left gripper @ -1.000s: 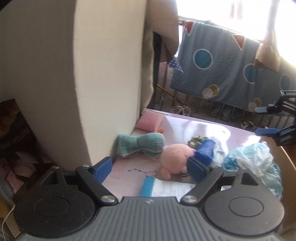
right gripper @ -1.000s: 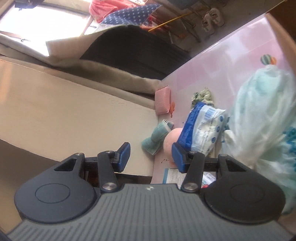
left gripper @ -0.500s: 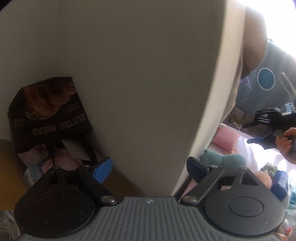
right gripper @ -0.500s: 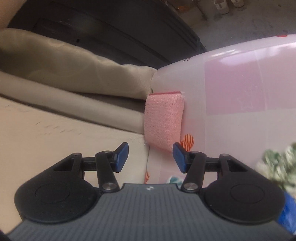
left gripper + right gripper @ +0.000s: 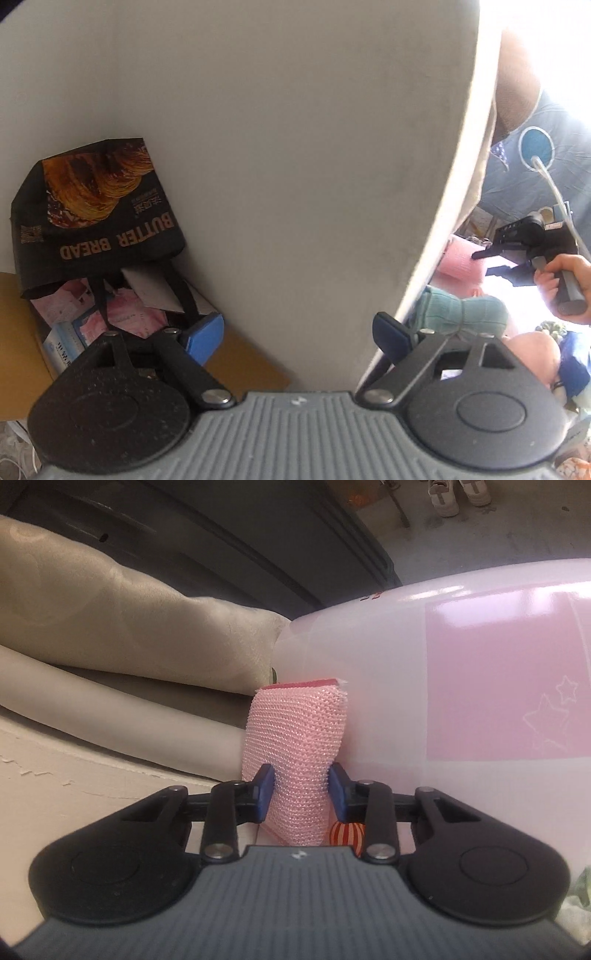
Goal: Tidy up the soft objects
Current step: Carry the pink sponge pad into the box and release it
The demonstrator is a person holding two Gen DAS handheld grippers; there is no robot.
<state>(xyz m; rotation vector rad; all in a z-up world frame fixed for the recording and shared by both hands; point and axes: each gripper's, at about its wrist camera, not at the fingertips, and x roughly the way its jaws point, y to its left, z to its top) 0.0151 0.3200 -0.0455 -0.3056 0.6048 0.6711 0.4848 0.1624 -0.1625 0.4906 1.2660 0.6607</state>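
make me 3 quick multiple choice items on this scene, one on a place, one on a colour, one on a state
1. Where is the black bread bag?
A. left of the big foam slab
B. on the pink table
C. in the right gripper

2. What colour is the knitted sponge?
A. teal
B. pink
C. yellow

3. How does the right gripper stand?
A. wide open, nothing between
B. out of view
C. closed on the sponge

Answers:
1 A: the left wrist view shows it beside the slab's left face.
2 B: its mesh is pink.
3 C: the jaws have just been closing, and both pads dent the sponge's sides.
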